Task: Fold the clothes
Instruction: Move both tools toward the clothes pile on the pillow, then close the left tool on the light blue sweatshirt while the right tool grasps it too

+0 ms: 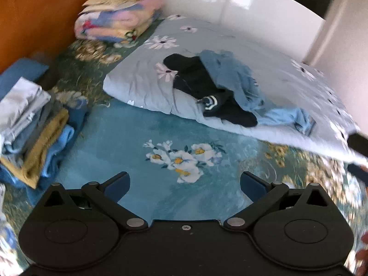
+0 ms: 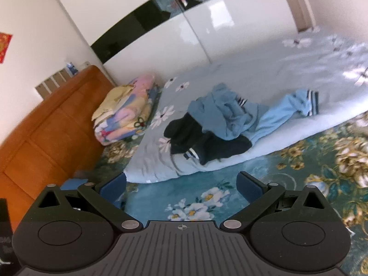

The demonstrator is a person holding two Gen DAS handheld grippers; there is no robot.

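A crumpled heap of clothes lies on a pale grey floral duvet (image 1: 142, 85) (image 2: 287, 73): a dark navy garment (image 1: 197, 82) (image 2: 207, 142) partly under a light blue garment (image 1: 232, 76) (image 2: 232, 117) with striped cuffs. A stack of folded clothes (image 1: 30, 124) sits at the left edge of the left wrist view. My left gripper (image 1: 185, 187) hovers open over the teal floral bedsheet (image 1: 128, 135), well short of the heap. My right gripper (image 2: 181, 188) is also open and holds nothing, above the sheet near the duvet's front edge.
A folded pastel blanket (image 1: 117, 16) (image 2: 124, 117) rests against the orange wooden headboard (image 1: 34, 18) (image 2: 50, 126). Glossy white wardrobe doors (image 2: 230, 23) stand behind the bed. A dark blurred object (image 1: 358, 142) shows at the right edge of the left wrist view.
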